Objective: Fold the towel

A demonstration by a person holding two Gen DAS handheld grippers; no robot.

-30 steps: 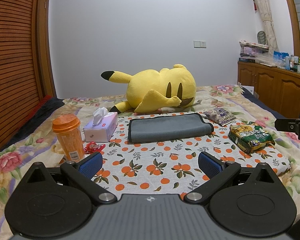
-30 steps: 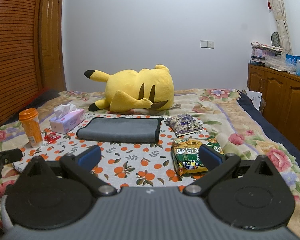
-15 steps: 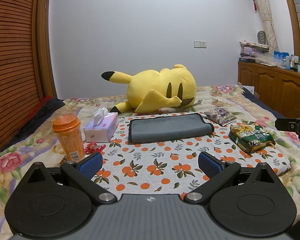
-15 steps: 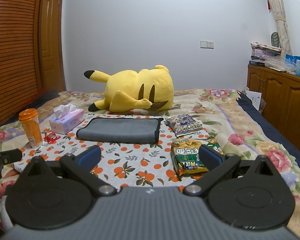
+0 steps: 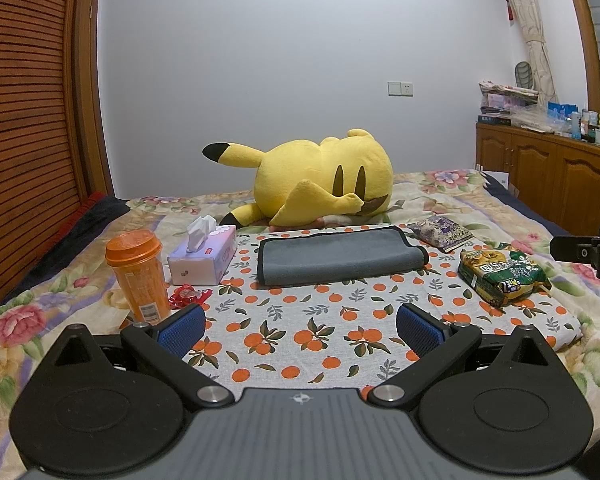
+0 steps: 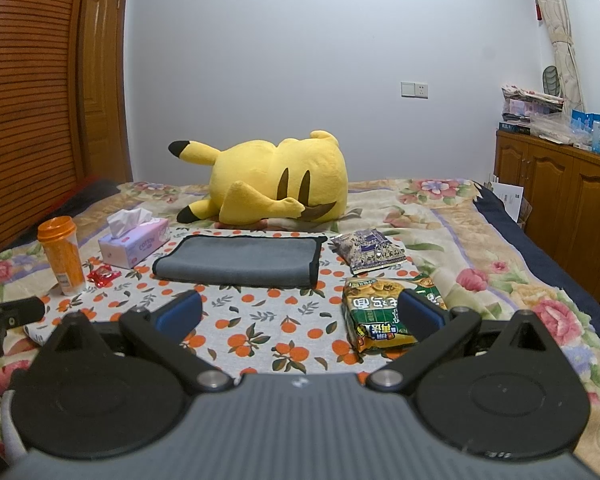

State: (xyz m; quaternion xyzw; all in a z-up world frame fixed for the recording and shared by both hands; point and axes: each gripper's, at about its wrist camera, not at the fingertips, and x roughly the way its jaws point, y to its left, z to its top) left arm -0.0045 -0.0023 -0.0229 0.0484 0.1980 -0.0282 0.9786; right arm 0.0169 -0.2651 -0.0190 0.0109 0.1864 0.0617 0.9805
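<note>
A grey towel (image 5: 340, 256) with a dark edge lies folded into a long flat rectangle on the orange-print cloth (image 5: 308, 320) on the bed. It also shows in the right wrist view (image 6: 240, 258). My left gripper (image 5: 300, 326) is open and empty, held back from the towel above the cloth's near part. My right gripper (image 6: 300, 312) is open and empty, also short of the towel, its right finger over a green snack bag (image 6: 384, 312). Each gripper's tip shows at the edge of the other's view.
A yellow plush toy (image 5: 320, 184) lies behind the towel. An orange cup (image 5: 138, 276), a tissue box (image 5: 204, 256) and a red wrapper (image 5: 188, 296) are left of it. A purple snack bag (image 5: 440, 232) and the green bag (image 5: 500, 276) are right. A wooden cabinet (image 5: 560, 176) stands at right.
</note>
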